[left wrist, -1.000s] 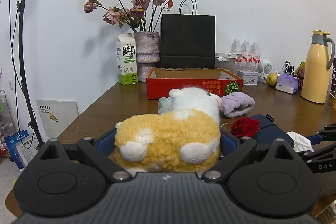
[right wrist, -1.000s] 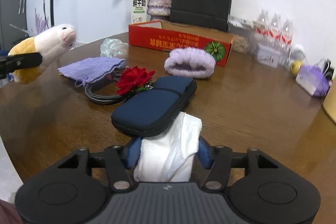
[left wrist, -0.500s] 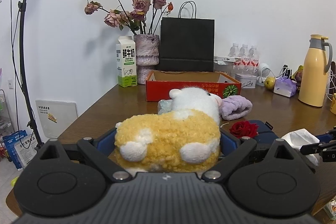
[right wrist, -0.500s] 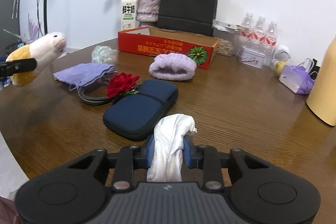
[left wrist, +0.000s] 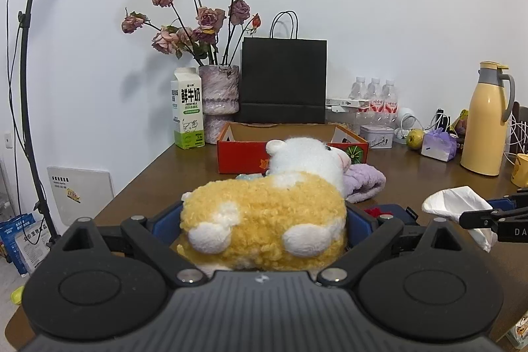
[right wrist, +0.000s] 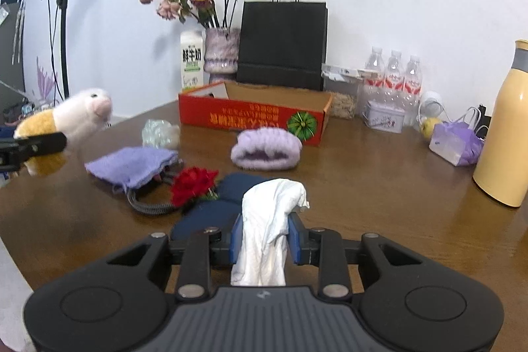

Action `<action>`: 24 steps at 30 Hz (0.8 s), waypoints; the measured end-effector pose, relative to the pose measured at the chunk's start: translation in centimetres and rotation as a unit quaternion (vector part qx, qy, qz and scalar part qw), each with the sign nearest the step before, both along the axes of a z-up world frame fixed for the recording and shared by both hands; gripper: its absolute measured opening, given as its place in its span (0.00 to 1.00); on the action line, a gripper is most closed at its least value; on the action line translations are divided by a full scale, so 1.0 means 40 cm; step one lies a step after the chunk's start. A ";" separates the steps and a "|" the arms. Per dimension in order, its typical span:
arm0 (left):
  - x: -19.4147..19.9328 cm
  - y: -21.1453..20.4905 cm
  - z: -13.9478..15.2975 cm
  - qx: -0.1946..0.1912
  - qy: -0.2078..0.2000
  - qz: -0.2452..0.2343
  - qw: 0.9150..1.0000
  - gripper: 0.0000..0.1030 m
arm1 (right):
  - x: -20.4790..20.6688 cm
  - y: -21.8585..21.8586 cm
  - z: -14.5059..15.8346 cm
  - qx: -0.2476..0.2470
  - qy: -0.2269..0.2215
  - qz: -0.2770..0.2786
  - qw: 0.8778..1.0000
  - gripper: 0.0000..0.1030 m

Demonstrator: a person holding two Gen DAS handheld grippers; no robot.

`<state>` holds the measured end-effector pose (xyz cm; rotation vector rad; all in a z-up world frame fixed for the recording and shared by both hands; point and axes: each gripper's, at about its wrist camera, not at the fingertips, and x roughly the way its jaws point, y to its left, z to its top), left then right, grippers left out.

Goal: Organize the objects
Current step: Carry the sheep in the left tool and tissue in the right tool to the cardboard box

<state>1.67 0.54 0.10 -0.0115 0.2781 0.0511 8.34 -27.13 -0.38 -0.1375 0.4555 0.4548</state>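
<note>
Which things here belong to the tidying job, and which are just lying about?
Job:
plush toy in left gripper
white cloth in right gripper
red box
purple pouch
rose
navy case
fluffy band

Lying about:
milk carton
vase
black bag
flask
bottles

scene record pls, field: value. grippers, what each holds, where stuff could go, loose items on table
left gripper: jaws shut on plush toy, held above the table
right gripper: jaws shut on white tissue
container: red cardboard box, open top, at back of table
loose items: purple pouch, red rose, navy case, purple headband
</note>
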 end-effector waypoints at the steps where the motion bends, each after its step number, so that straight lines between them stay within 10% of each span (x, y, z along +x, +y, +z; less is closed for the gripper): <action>1: 0.005 0.000 0.002 0.000 0.000 0.000 1.000 0.94 | 0.001 0.004 0.003 0.003 -0.003 0.000 1.000 0.27; 24: 0.229 0.014 0.089 -0.005 -0.011 0.004 1.000 0.94 | 0.155 0.146 0.104 0.047 -0.060 0.030 0.997 0.27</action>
